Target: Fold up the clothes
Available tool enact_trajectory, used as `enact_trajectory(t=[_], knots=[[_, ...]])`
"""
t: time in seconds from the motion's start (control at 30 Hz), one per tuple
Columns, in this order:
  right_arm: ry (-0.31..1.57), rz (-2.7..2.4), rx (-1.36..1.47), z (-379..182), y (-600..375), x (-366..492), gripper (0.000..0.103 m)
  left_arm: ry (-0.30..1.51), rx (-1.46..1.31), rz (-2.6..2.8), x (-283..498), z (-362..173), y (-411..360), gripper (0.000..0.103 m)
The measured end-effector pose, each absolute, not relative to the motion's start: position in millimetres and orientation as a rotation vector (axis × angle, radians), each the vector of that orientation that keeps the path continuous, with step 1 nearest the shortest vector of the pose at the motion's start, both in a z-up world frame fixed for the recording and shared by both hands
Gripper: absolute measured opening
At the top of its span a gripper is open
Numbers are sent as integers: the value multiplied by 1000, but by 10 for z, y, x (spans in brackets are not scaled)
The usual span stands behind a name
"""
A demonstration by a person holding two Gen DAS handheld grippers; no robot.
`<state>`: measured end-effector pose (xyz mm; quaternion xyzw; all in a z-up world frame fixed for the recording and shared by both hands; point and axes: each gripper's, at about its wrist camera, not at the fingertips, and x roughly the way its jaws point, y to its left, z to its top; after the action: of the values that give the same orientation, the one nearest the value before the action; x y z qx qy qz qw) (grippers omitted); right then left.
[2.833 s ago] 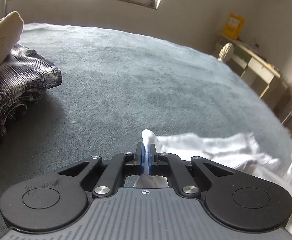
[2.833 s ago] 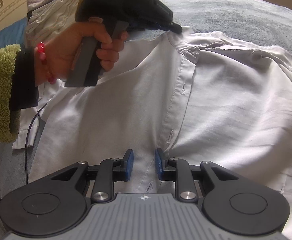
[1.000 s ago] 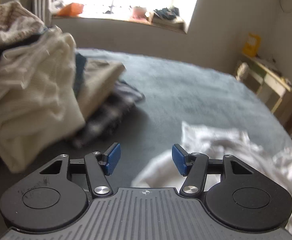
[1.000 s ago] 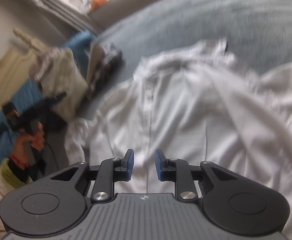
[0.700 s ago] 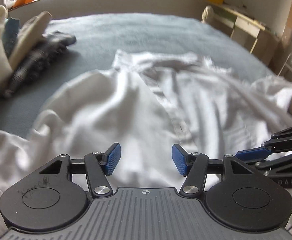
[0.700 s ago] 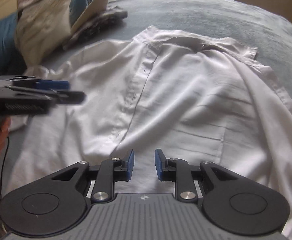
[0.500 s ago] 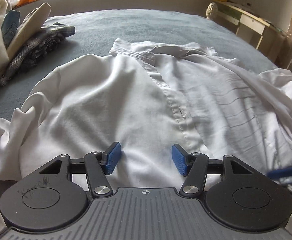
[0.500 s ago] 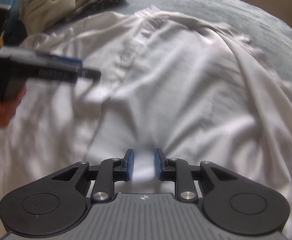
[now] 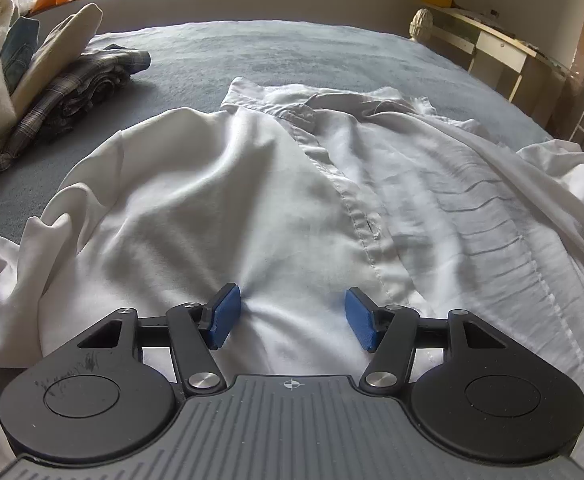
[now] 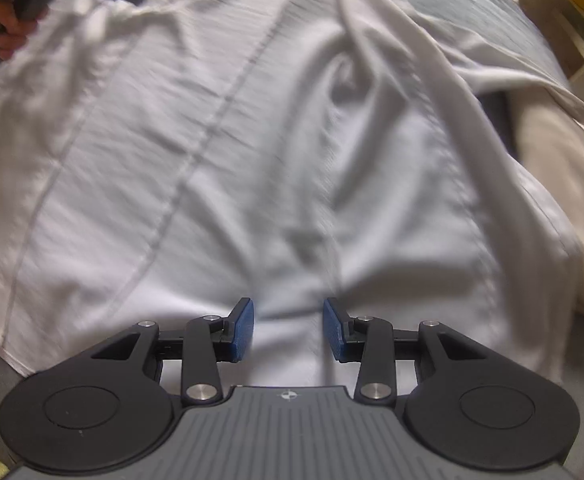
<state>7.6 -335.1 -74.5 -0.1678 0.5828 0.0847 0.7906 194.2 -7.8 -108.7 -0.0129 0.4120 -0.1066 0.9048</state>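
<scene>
Wrinkled white shirt [image 9: 220, 200], front up, spread on bed.

White shirt [image 9: 220, 216] is thin, smooth, creased woven cloth; bed cover [image 9: 276, 52] is matt, fuzzy grey-blue fabric; left gripper [image 9: 292, 316] is matt black plastic with blue textured pads [image 9: 223, 316].

Two wrist cameras, both low over one shirt on a bed.

The left view looks along its gripper [image 9: 290, 316] up the shirt [image 9: 252, 208] towards the collar, bed [image 9: 292, 52] and window wall beyond. The right view, blurred, tilts steeper and sits close above the same shirt [image 10: 252, 160], catching the left hand [image 10: 6, 34] at top left.
</scene>
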Motion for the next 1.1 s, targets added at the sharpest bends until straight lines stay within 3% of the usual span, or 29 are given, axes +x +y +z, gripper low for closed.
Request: enact_trajectory(t=[0.27, 0.43, 0.73, 1.1], knots=[[1101, 398, -236, -498, -2865, -37, 41, 852, -10, -209, 1931, -1086, -108, 62], [1218, 450, -349, -893, -2758, -240, 41, 854, -15, -193, 1911, -1085, -107, 63], [1372, 430, -383, -743, -3060, -585, 42, 854, -5, -201, 1919, -1084, -97, 65], [1128, 644, -299, -174, -2360, 147, 44, 859, -173, -131, 1638, -707, 471, 65]])
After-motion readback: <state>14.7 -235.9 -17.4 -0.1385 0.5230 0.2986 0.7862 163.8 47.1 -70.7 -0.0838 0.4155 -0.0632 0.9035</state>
